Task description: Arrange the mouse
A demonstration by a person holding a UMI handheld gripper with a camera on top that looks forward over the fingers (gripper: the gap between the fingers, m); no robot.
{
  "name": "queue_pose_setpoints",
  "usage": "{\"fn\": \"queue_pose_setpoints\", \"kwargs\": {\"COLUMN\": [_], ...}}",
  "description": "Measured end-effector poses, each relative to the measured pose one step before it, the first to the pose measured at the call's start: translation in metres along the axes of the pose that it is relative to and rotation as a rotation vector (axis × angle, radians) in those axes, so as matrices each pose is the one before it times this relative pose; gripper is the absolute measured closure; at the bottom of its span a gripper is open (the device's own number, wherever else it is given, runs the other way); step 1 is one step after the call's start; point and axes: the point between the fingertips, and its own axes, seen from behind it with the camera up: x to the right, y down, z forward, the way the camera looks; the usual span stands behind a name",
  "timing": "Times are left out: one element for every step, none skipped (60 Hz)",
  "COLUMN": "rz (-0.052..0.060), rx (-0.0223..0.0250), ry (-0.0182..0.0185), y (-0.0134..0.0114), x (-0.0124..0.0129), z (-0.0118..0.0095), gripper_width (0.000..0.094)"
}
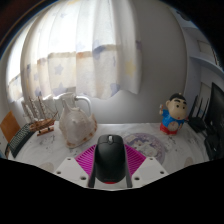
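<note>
A clear glass jug (74, 117) stands on the white table (40, 150) beyond the fingers, its contents unreadable; a wooden rack (38, 112) stands beside it. The gripper (109, 160) holds the black mouse (109, 158) between its magenta pads (88, 158), both fingers pressing its sides. A cartoon figurine (174, 113) stands well apart.

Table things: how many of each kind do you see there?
Mouse: 1, between the fingers of the hand-held gripper
Figurine: 1
Jug: 1
Rack: 1
Total: 4
</note>
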Motion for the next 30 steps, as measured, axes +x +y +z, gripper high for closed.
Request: {"fn": "queue_pose_setpoints", "kwargs": {"rz": [-0.0009,-0.0001,0.0021,0.0012,-0.0008,-0.0026,0.0015,0.0040,0.0064,0.0066,0.0046,0.0022,-0.0016,-0.0024,-0.0003,0.0046,0.0061,0.0024,-0.0011,-0.0004,0.0013,0.0031,0.0032,0.0006,0.0003,-0.0085,-0.0126,-0.0137,-0.0131,-0.0110], "rx": [0.00597,0.00655,0.00757,0.00624,0.00362,-0.00604,-0.00252,-0.00358,-0.00338,-0.00201,0.00326,-0.00632,-0.01417,-0.01009,-0.00923,-0.00823,-0.01035,-0.00939,-0.02336,-0.02054,-0.01882,-0.01421,-0.01110,-0.00893,-0.00522,-0.00406,0.01164,0.00104,-0.00577,-0.00528], "ry": [0.01031,0.01141,0.01331,0.01484,0.01230,0.01241,0.01027,0.00707,0.00540,0.00430,0.00634,0.00461,0.00497,0.00445,0.00187,-0.00025,-0.00294,0.00026,-0.00894,-0.00603,-0.00755,-0.00999,-0.01146,-0.01188,-0.00199,-0.00564,-0.00435,0.00472,0.00947,0.01469], "y": [-0.00461,-0.00419,-0.00393,-0.00340,0.00063,-0.01325,0.00015,0.00095,0.00117,0.00103,0.00387,0.00060,0.00744,0.00496,0.00505,0.00495,0.00574,0.00863,0.01336,0.00681,0.00623,0.00513,0.00413,0.00334,0.00412,0.00549,-0.00234,-0.00031,0.00051,0.00027], "x": [0.00676,0.00686,0.00739,0.00738,0.01237,0.01806,0.00597,0.00529,0.00471,0.00439,0.00599,0.00369,0.01648,0.00343,0.00247,0.00188,0.00089,-0.00134,0.00737,0.00010,-0.00050,-0.00117,-0.00192,-0.00220,-0.00223,0.00297,0.00031,0.00189,0.00255,0.00333], "z": [0.00331,0.00346,0.00403,0.00461,0.01106,0.00721,0.00426,0.00486,0.00512,0.00549,0.01126,0.00290,0.02309,0.00520,0.00475,0.00484,0.00469,0.00597,0.01901,0.00329,0.00250,0.00222,0.00162,0.00118,0.00072,0.00952,0.00041,-0.00005,-0.00075,-0.00088], "gripper_width": [0.0513,0.0513,0.0512,0.0512,0.0513,0.0512,0.0513,0.0514,0.0513,0.0514,0.0513,0.0513,0.0513,0.0515,0.0513,0.0514,0.0513,0.0513,0.0512,0.0510,0.0508,0.0504,0.0496,0.0484,0.0476,0.0471,0.0455,0.0426,0.0397,0.0355]}}
